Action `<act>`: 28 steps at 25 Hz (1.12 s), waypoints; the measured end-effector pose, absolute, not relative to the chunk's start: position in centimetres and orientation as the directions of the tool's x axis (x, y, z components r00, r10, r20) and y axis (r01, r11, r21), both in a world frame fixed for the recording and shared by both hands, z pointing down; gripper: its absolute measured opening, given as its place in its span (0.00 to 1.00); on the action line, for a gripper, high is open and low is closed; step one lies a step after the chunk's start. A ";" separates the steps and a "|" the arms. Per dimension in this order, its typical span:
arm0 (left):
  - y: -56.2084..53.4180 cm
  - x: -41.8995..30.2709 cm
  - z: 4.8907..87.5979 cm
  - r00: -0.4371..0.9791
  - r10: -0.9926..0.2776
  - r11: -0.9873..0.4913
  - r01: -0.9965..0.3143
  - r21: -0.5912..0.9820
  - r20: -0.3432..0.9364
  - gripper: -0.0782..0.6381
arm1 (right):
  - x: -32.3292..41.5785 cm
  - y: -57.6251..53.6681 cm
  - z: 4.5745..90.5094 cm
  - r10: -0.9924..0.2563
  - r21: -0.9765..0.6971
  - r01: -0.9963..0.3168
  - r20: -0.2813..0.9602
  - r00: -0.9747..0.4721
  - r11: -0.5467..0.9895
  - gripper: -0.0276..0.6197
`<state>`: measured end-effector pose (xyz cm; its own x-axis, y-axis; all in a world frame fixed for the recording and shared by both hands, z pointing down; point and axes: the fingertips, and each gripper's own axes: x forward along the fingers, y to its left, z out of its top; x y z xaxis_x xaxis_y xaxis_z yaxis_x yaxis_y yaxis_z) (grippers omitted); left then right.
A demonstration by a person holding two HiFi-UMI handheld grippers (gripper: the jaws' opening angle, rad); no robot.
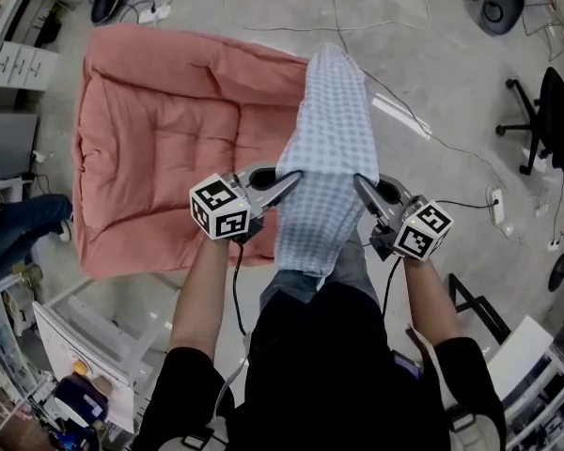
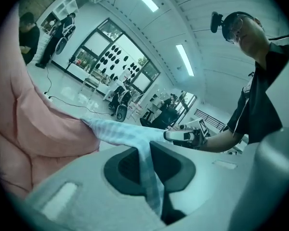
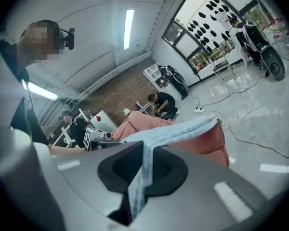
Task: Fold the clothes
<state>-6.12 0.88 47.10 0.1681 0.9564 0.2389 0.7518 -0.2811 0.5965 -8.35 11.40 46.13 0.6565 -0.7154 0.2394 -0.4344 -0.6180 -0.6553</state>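
step: cloth (image 1: 327,130) held up by its near edge, far end by mat (image 1: 150,120) | left gripper (image 1: 294,176), right gripper (image 1: 359,180): both clamped on cloth | next: probably lay flat, keep edge taut

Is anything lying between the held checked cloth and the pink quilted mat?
Nothing visible. The pink quilted mat looks bare; the left gripper and right gripper both clamp the light blue checked cloth.
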 end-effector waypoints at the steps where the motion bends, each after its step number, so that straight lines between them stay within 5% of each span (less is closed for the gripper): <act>1: 0.9 -6.3 46.2 0.170 0.957 -0.279 0.759 0.588 0.234 0.15 | -8.5 11.4 45.3 -0.716 -0.648 -0.445 0.230 0.660 -0.618 0.07; 28: 3.4 -15.7 24.2 0.468 0.881 -0.463 0.821 0.334 0.069 0.15 | -15.4 14.6 23.8 -0.868 -0.451 -0.781 -0.028 0.496 -0.432 0.07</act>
<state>-15.74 3.39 24.17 0.4682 0.8809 0.0691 0.8213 -0.4627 0.3337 -15.41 14.64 23.75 0.4956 -0.8681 -0.0276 -0.7813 -0.4317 -0.4508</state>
